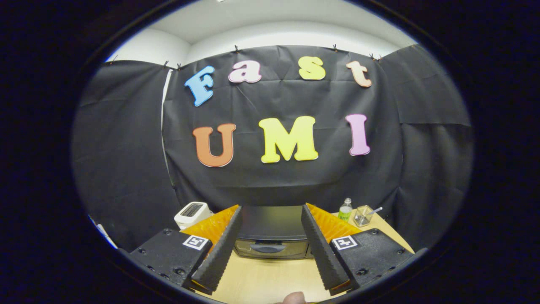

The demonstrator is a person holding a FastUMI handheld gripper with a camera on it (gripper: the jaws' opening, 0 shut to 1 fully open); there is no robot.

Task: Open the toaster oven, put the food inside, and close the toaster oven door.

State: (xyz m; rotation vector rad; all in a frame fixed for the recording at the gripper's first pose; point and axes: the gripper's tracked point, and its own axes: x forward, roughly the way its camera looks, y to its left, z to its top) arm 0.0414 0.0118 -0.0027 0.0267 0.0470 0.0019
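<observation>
Wooden table [261, 278], closed toaster oven [272, 236] just beyond the tool [270, 209], fingers spread, empty.

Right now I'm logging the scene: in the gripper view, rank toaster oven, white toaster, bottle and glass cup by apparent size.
1. Toaster oven, between the open fingers.
2. White toaster.
3. Bottle and glass cup: too alike to rank.

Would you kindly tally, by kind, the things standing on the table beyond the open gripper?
Toaster oven, door shut, beyond the gap of the open gripper: 1
White pop-up toaster, beside the oven: 1
Small bottle with a green label: 1
Clear cup holding a utensil: 1
Total: 4
</observation>
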